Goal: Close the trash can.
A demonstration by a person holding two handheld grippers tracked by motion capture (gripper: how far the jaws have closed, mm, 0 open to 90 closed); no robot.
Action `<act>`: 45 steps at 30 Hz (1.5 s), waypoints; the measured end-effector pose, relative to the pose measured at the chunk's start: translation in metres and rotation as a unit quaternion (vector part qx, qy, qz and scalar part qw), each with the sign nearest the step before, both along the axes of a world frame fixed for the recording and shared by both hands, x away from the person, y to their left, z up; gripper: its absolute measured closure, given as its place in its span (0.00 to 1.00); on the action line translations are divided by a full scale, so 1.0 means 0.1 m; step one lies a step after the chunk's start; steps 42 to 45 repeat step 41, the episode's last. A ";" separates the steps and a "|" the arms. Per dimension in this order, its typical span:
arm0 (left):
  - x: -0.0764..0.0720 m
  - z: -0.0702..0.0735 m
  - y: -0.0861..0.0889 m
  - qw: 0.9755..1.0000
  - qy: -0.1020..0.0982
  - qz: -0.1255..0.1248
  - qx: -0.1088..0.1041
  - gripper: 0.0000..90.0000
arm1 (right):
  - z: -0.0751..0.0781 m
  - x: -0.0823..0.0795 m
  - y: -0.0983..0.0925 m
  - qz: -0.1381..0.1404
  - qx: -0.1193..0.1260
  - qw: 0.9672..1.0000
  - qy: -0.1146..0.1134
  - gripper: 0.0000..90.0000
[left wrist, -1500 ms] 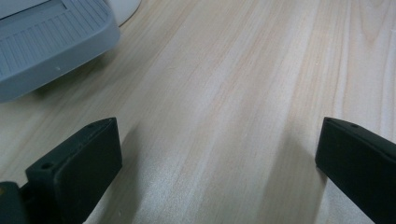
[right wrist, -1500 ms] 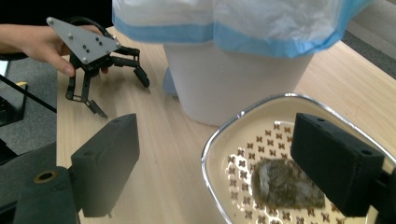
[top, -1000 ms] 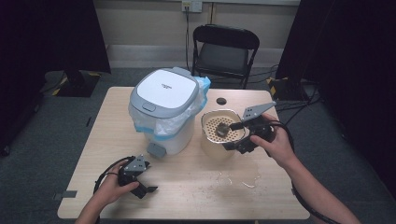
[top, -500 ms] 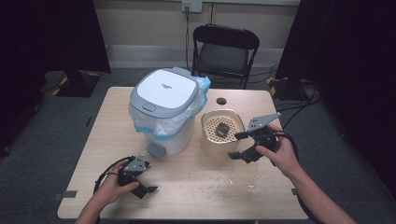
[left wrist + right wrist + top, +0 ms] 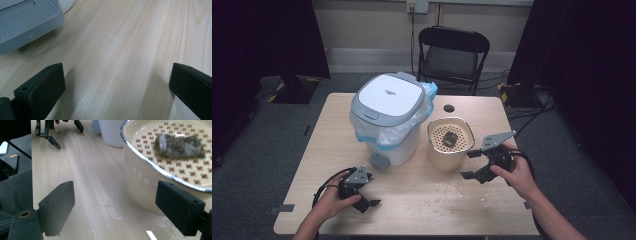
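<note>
1. The right tool (image 5: 473,165) stood released, its two black jaws spread wide with nothing between them, in the person's right hand (image 5: 517,175) low over the table (image 5: 412,210).
2. In the right gripper view, one jaw was in front of the outer wall of the cream-coloured round colander bowl with a metal rim (image 5: 175,167); whether it touched the wall could not be told, and the other jaw hung over bare wood.
3. From the high view, that tool sat just beside the bowl (image 5: 450,145), on its right side.
4. A dark, fuzzy brown lump (image 5: 178,145) lay on the perforated floor inside the bowl, near its middle (image 5: 450,138).
5. Pale crumbs and wet-looking smears (image 5: 452,192) marked the wood in front of the bowl.
6. The left tool (image 5: 369,197) was also released, its jaws wide apart and low over bare table, held by the left hand (image 5: 334,202) near the front edge.
7. The grey foot pedal (image 5: 25,27) of the white pedal bin with a grey-rimmed lid and a blue-edged plastic liner (image 5: 387,115) lay just ahead of that tool.
8. The bin stood just left of the bowl.
9. A black folding chair (image 5: 453,55) stood behind the table.
</note>
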State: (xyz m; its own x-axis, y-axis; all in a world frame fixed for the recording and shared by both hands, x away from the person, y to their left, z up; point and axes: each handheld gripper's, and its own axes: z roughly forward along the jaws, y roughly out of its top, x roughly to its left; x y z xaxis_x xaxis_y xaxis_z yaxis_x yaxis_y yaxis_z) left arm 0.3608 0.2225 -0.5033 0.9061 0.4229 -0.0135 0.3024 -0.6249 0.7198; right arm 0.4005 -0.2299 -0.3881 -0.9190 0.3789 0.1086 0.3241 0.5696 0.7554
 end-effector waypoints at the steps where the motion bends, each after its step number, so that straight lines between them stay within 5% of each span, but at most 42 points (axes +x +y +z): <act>1: 0.00 0.00 0.00 1.000 0.001 0.001 -0.002 0.00 | -0.02 -0.01 -0.01 -0.001 -0.002 1.000 0.002 0.17; 31: 0.00 0.00 0.00 1.000 0.001 0.001 -0.002 0.00 | -0.72 -0.17 -0.02 0.007 -0.032 0.999 0.029 0.18; 37: 0.00 0.00 0.00 1.000 0.001 0.001 -0.002 0.00 | -0.81 -0.20 0.05 0.021 -0.056 0.998 0.032 0.17; 45: 0.00 0.00 0.00 1.000 0.001 0.001 -0.002 0.00 | -0.84 -0.23 0.15 0.039 -0.059 0.997 0.031 0.17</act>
